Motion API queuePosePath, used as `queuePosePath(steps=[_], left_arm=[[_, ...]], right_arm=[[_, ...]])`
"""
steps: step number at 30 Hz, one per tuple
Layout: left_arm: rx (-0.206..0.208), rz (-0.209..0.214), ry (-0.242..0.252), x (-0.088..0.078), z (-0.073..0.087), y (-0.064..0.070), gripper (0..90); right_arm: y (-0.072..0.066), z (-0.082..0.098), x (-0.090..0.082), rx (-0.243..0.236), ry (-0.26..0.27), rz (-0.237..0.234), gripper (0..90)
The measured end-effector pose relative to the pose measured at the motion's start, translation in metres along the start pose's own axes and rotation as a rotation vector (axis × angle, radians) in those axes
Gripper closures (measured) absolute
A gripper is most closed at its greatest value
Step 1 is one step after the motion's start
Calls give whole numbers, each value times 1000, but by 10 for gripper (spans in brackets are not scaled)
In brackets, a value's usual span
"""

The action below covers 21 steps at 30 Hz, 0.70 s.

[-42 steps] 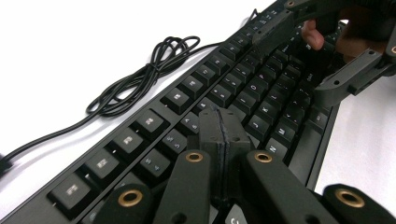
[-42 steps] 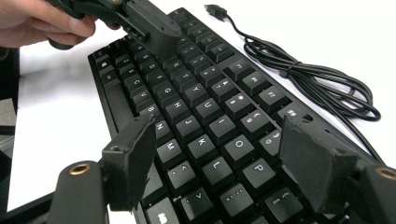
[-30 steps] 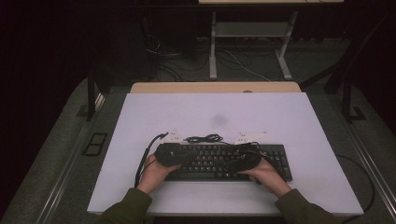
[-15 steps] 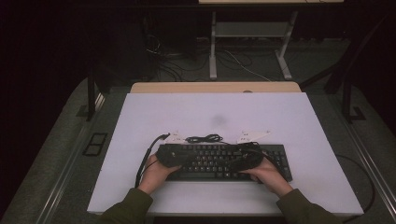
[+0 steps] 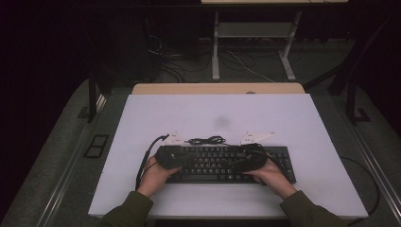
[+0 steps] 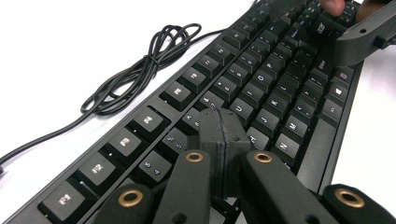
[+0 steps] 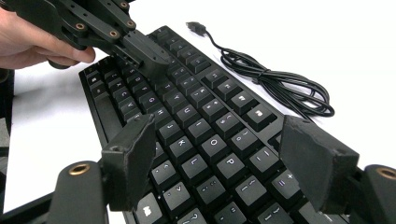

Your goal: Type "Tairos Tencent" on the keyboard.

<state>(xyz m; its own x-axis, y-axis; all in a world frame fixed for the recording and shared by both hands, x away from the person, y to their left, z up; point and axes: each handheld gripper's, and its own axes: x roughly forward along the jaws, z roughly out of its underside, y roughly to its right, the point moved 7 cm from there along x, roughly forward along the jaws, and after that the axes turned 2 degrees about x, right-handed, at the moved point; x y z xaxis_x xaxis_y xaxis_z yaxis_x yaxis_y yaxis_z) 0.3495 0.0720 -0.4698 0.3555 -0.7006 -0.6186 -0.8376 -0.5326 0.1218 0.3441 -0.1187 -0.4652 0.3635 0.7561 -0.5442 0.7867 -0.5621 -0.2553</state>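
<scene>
While I held both hands over the keyboard, lying lengthwise across the table, my left gripper, jaws together, sat nearest the number row; my right gripper hovered apart.

Camera placement: one overhead, two riding the hand tools.

The high view looks forward and down on the whole counter from afar. Each gripper view sits low and close, looking along its own fingers; both share the keyboard and coiled cable.
</scene>
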Motion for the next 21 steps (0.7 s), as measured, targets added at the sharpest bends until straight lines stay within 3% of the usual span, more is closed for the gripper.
queuePosePath(steps=[14,21], left_arm=[[-17,-8,26,-15,5,-1,840],[-25,-25,32,-22,11,-3,683]], right_arm=[[4,-2,0,-2,23,-7,267],[8,-4,-2,0,42,-5,266]])
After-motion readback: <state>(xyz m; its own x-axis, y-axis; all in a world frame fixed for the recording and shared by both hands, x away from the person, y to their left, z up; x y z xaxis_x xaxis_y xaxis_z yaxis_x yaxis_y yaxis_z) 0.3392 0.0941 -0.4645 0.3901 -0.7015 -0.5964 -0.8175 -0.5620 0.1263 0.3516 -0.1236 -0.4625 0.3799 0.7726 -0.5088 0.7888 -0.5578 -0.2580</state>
